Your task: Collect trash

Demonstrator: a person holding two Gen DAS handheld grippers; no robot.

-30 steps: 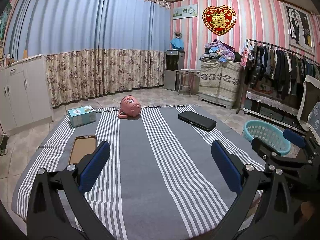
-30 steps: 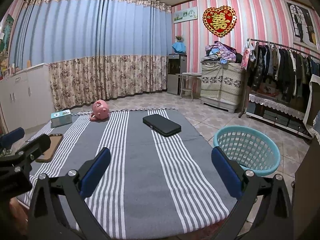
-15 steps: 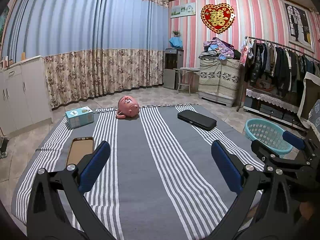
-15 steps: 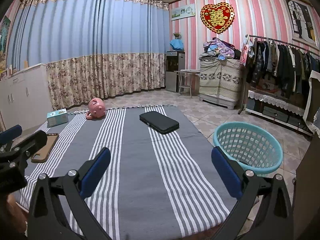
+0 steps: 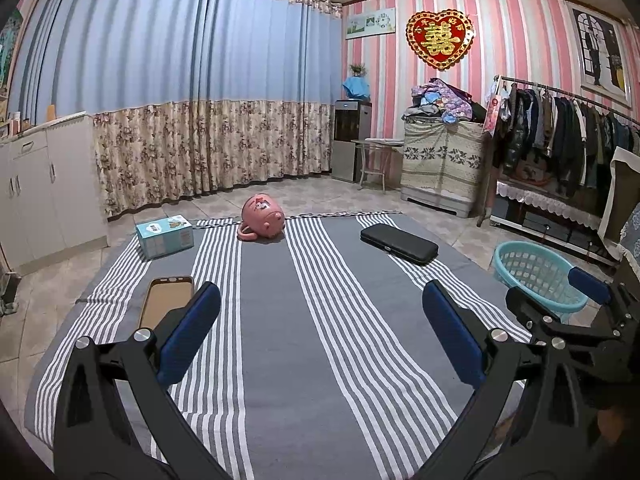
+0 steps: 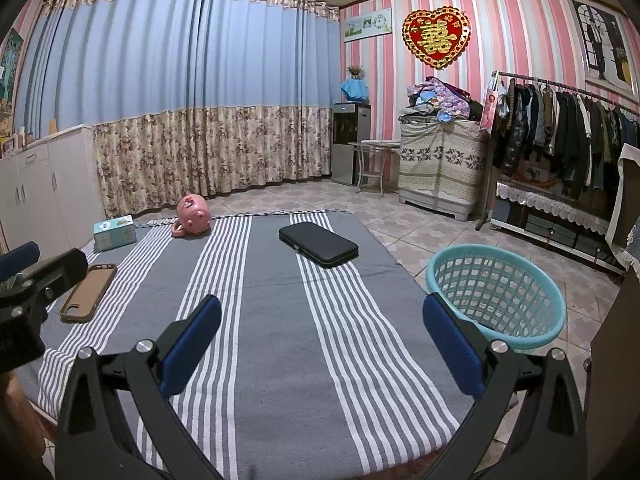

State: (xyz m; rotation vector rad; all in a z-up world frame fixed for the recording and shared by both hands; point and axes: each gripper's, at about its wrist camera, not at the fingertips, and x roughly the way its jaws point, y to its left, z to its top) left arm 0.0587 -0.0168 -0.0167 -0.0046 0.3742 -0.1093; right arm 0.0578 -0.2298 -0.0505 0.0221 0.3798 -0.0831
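Left wrist: left tool (image 5: 320, 320) gapes empty over striped worktop (image 5: 340, 360); phone case (image 5: 166, 300) at 10 o'clock, nearest; approach flat.
Right wrist: right tool (image 6: 322, 332) spread, empty; basket (image 6: 496, 292) at 2 o'clock, black case (image 6: 318, 244) at 12.

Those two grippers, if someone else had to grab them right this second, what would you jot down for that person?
Left gripper: open, holding nothing, above the striped cloth.
Right gripper: open, holding nothing, above the same cloth.
On the cloth: brown phone case near the left edge, small blue box and pink pig-shaped toy at the far end, black flat case right of centre.
Teal basket stands on the floor at the cloth's right edge; nothing shows in it.
Done: nothing collected yet.
Left: pick up each item and drop it in the basket, probably.
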